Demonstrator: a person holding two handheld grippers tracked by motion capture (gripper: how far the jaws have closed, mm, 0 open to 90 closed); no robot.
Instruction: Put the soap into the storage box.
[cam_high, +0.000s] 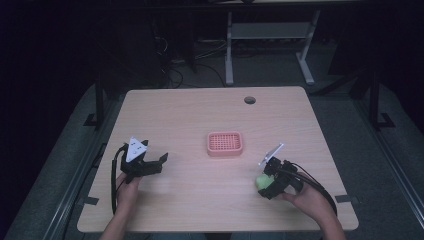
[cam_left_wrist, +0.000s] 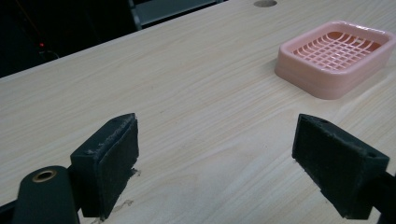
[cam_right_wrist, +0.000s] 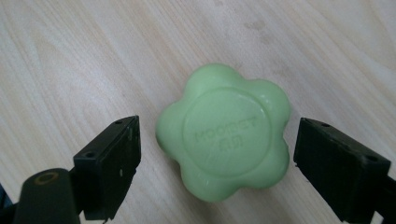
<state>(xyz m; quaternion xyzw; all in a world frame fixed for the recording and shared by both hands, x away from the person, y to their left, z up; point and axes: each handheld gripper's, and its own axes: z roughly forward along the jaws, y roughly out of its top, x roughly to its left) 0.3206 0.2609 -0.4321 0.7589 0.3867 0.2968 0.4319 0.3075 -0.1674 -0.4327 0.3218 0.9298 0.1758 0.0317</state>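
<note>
My right gripper (cam_right_wrist: 217, 154) held its jaws wide around the green soap (cam_right_wrist: 224, 133) — not yet touching — ready to close; my left gripper (cam_left_wrist: 215, 163) waited open and empty.

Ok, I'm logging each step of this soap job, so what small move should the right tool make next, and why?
Probably shut the right tool on the soap. Its jaws stand open on either side of the green bar with small gaps, and the bar lies flat on the table, not yet gripped. The pink dish sits apart at mid-table, likely the goal.
</note>
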